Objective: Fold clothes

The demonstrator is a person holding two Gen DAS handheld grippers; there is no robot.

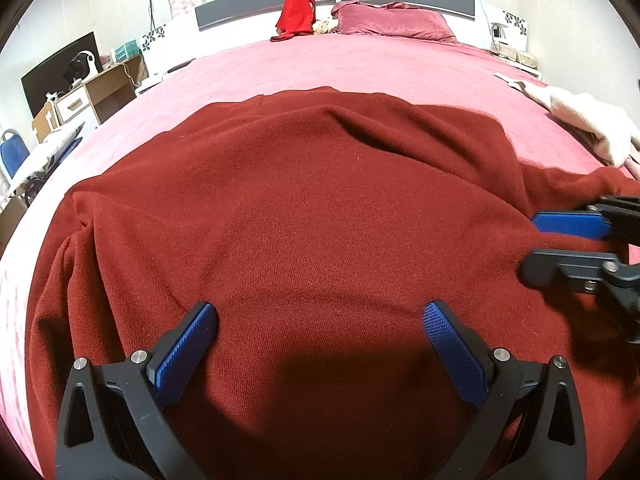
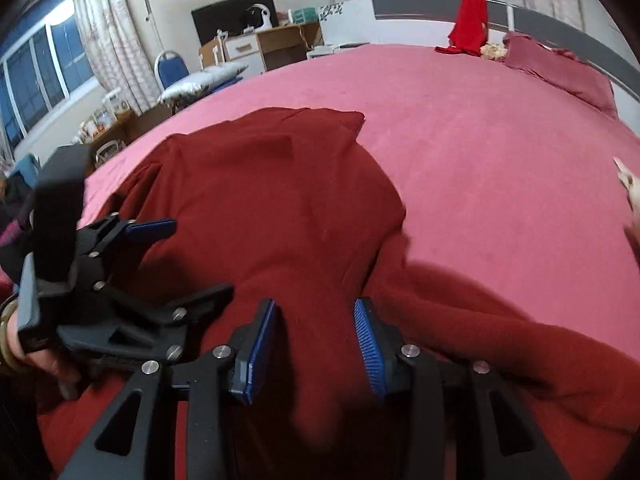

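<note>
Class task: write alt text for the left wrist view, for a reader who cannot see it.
A dark red garment lies spread on a pink bed, with the left tool open just above it and empty. The right tool enters from the right edge over the cloth; a maroon pillow sits by the headboard.
</note>
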